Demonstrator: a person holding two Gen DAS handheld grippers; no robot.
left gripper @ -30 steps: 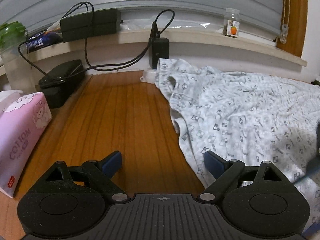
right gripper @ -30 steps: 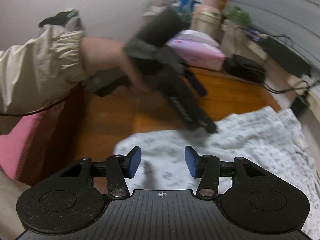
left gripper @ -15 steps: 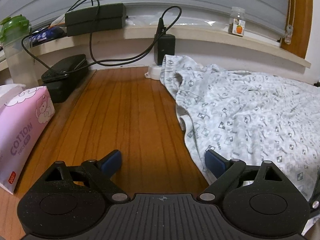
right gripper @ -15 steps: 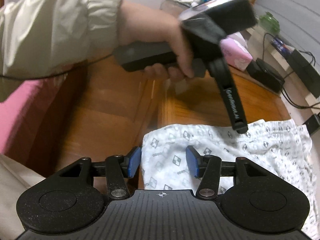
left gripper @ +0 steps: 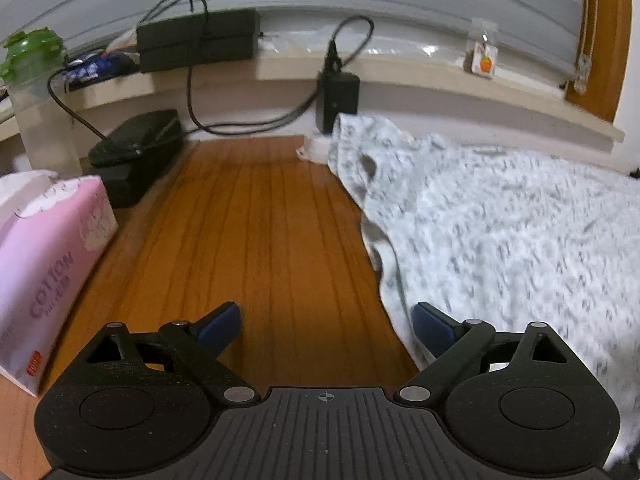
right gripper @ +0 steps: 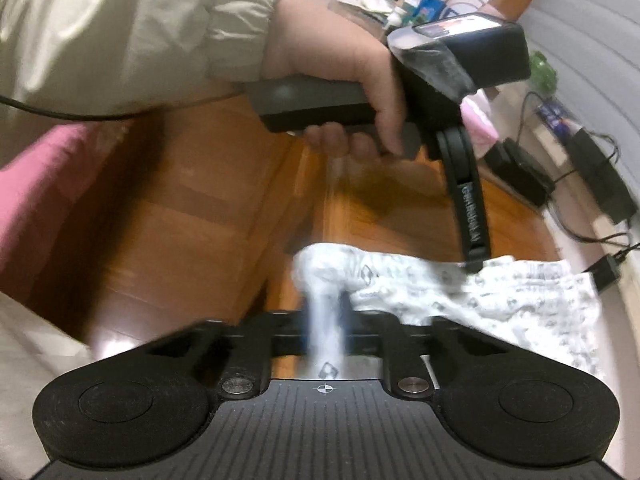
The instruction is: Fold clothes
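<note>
White patterned cotton garment (left gripper: 500,236) lies spread on the brown wooden tabletop (left gripper: 248,232), on its right part. The right gripper (right gripper: 326,320) has its fingers closed on a bunched corner of the cloth. The left gripper (left gripper: 326,322) has its fingers wide apart, one over bare wood, the other at the garment's edge.

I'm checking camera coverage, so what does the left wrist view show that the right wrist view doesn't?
Only the left wrist view: the open left gripper straddling the garment edge, and a small jar on the ledge. Only the right wrist view: the right gripper shut on a fold of the garment, and the hand. Both: the garment, wooden table, pink tissue pack.
</note>
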